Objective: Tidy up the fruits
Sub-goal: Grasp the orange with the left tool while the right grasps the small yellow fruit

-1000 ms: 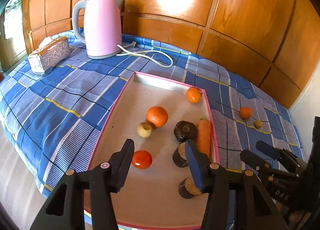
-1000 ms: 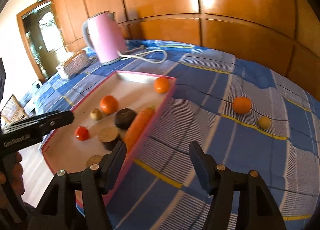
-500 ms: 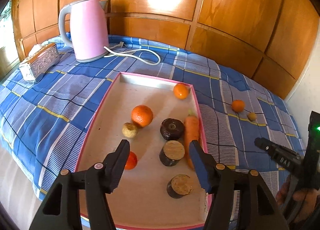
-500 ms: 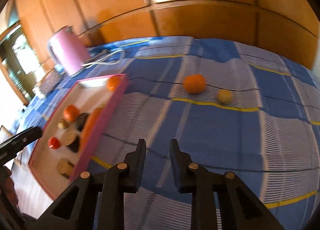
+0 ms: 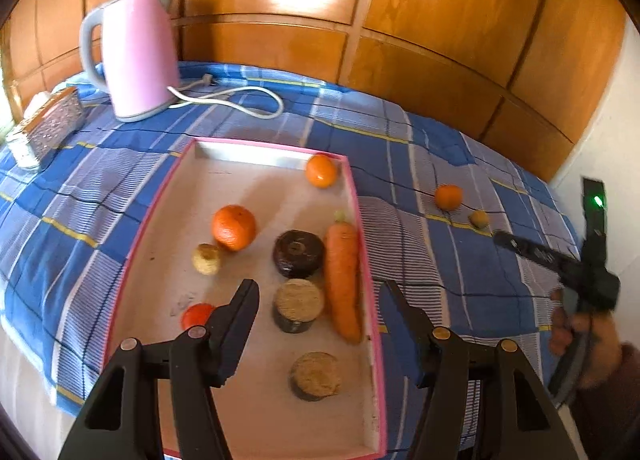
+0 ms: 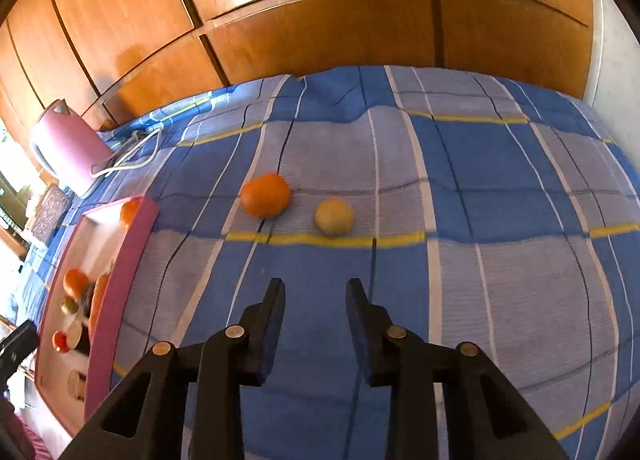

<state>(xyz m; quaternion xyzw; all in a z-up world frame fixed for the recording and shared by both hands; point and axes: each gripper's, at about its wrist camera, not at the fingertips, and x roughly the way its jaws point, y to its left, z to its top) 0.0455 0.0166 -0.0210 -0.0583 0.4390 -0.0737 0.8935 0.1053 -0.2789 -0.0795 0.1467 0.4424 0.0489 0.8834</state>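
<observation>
A pink-rimmed tray (image 5: 362, 244) lies on the blue plaid cloth and holds two oranges (image 5: 233, 227), a carrot (image 5: 341, 280), a tomato (image 5: 196, 315), a small beige fruit (image 5: 206, 258) and dark round pieces. An orange (image 6: 265, 195) and a small yellow-brown fruit (image 6: 334, 216) lie on the cloth right of the tray; they also show in the left wrist view (image 5: 448, 196). My left gripper (image 5: 318, 300) is open and empty above the tray's near end. My right gripper (image 6: 316, 296) is open and empty, short of the two loose fruits.
A pink kettle (image 5: 136, 60) with a white cord (image 5: 240, 100) stands at the back left. A silver tissue box (image 5: 50, 124) sits at the far left. A wooden panel wall (image 6: 320, 20) runs behind the table. The right-hand gripper shows in the left wrist view (image 5: 560, 260).
My right gripper swung right, away from the tray, toward the two loose fruits; its jaws narrowed, then reopened partway. My left gripper drew back a little over the tray and stayed open.
</observation>
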